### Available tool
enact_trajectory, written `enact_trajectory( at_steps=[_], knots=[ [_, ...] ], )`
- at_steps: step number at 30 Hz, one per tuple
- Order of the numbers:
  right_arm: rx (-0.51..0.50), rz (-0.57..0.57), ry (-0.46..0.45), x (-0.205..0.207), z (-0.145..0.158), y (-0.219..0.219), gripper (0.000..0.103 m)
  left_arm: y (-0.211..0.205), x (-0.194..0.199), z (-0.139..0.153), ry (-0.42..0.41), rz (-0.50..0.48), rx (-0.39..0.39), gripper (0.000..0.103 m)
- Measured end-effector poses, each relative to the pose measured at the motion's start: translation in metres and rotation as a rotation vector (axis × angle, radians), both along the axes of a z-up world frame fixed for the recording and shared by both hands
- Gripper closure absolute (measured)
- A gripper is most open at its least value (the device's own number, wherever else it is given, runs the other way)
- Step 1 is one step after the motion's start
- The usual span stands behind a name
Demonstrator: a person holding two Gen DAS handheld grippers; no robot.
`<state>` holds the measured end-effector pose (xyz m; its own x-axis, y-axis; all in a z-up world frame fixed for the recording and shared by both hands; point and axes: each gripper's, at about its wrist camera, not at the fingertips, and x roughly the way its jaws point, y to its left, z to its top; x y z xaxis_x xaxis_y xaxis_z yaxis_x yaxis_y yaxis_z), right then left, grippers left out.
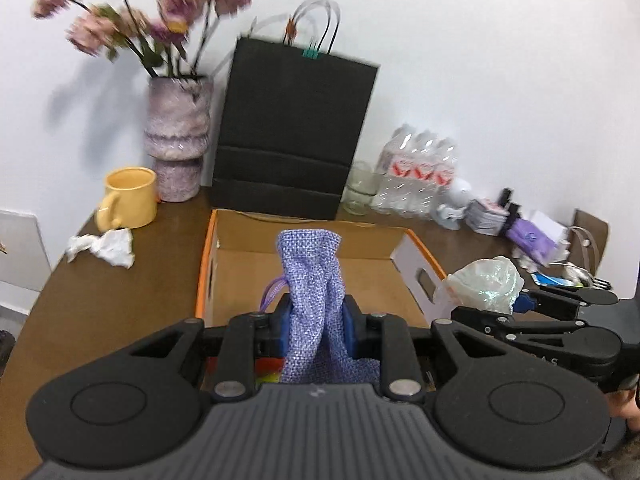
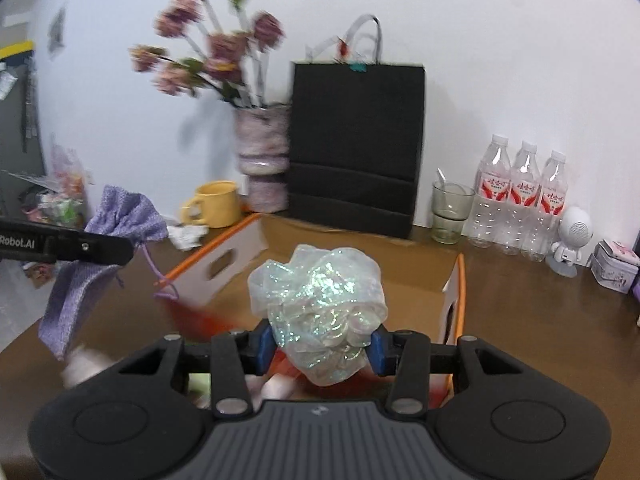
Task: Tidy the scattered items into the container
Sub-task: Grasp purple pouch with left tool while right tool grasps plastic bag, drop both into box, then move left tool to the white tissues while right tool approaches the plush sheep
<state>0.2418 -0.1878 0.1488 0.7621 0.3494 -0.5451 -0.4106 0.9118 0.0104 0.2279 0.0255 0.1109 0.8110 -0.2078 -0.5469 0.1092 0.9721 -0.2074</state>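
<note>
My left gripper (image 1: 316,326) is shut on a purple woven drawstring pouch (image 1: 312,280) and holds it above the open cardboard box (image 1: 304,236) with orange-edged flaps. My right gripper (image 2: 320,346) is shut on a crumpled iridescent organza bag (image 2: 320,304), also above the box (image 2: 416,276). In the left wrist view the right gripper (image 1: 516,304) with the organza bag (image 1: 486,284) is at the box's right flap. In the right wrist view the left gripper's fingers (image 2: 92,248) and the pouch (image 2: 100,248) are at the left.
Behind the box stand a black paper bag (image 1: 292,136), a vase of pink flowers (image 1: 176,140), a yellow mug (image 1: 128,198), a glass (image 2: 450,212) and water bottles (image 2: 520,200). Crumpled tissue (image 1: 104,246) lies left of the box. Small items (image 1: 520,224) crowd the right.
</note>
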Motion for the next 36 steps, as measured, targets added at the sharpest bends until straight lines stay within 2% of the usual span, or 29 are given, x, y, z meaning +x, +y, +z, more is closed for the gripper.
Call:
enact_trajectory(
  at_steps=[4, 9, 11, 14, 17, 18, 19, 20, 21, 24, 27, 29, 32, 34, 36],
  knots=[
    [-0.035, -0.032, 0.122, 0.093, -0.012, 0.011, 0.060, -0.010, 0.101, -0.015, 0.135, 0.046, 0.065, 0.078],
    [-0.088, -0.100, 0.271, 0.185, -0.051, 0.029, 0.060, -0.019, 0.199, -0.067, 0.331, 0.115, 0.125, 0.077],
    [-0.096, -0.121, 0.337, 0.206, -0.068, 0.033, 0.060, -0.021, 0.223, -0.088, 0.395, 0.137, 0.141, 0.077],
    [-0.121, -0.135, 0.384, 0.224, -0.084, 0.038, 0.059, -0.023, 0.240, -0.105, 0.431, 0.151, 0.177, 0.074],
    [-0.141, -0.142, 0.416, 0.229, -0.094, 0.040, 0.054, -0.027, 0.244, -0.114, 0.446, 0.142, 0.192, 0.063],
    [-0.149, -0.145, 0.425, 0.229, -0.096, 0.039, 0.051, -0.029, 0.245, -0.116, 0.448, 0.138, 0.197, 0.056],
    [-0.159, -0.143, 0.432, 0.228, -0.098, 0.040, 0.043, -0.029, 0.243, -0.115, 0.442, 0.137, 0.200, 0.052],
    [-0.164, -0.143, 0.440, 0.229, -0.099, 0.040, 0.037, -0.030, 0.242, -0.113, 0.437, 0.137, 0.200, 0.041],
    [-0.162, -0.150, 0.440, 0.227, -0.098, 0.038, 0.026, -0.030, 0.242, -0.110, 0.428, 0.136, 0.194, 0.030],
    [-0.136, -0.134, 0.414, 0.218, -0.084, 0.034, 0.020, -0.026, 0.231, -0.090, 0.364, 0.118, 0.169, 0.019],
    [-0.088, -0.105, 0.353, 0.196, -0.058, 0.026, 0.009, -0.020, 0.208, -0.062, 0.273, 0.106, 0.152, 0.006],
    [-0.058, -0.073, 0.284, 0.171, -0.038, 0.020, 0.000, -0.015, 0.180, -0.042, 0.172, 0.096, 0.139, 0.001],
    [-0.020, -0.018, 0.154, 0.114, -0.012, 0.005, 0.000, -0.001, 0.122, -0.019, -0.006, 0.080, 0.122, 0.000],
    [-0.017, 0.000, 0.076, 0.075, -0.004, -0.006, 0.000, 0.006, 0.082, -0.014, -0.084, 0.078, 0.101, 0.000],
    [-0.021, 0.009, 0.018, 0.034, -0.004, -0.014, 0.000, 0.014, 0.041, -0.017, -0.128, 0.074, 0.069, 0.000]
  ],
)
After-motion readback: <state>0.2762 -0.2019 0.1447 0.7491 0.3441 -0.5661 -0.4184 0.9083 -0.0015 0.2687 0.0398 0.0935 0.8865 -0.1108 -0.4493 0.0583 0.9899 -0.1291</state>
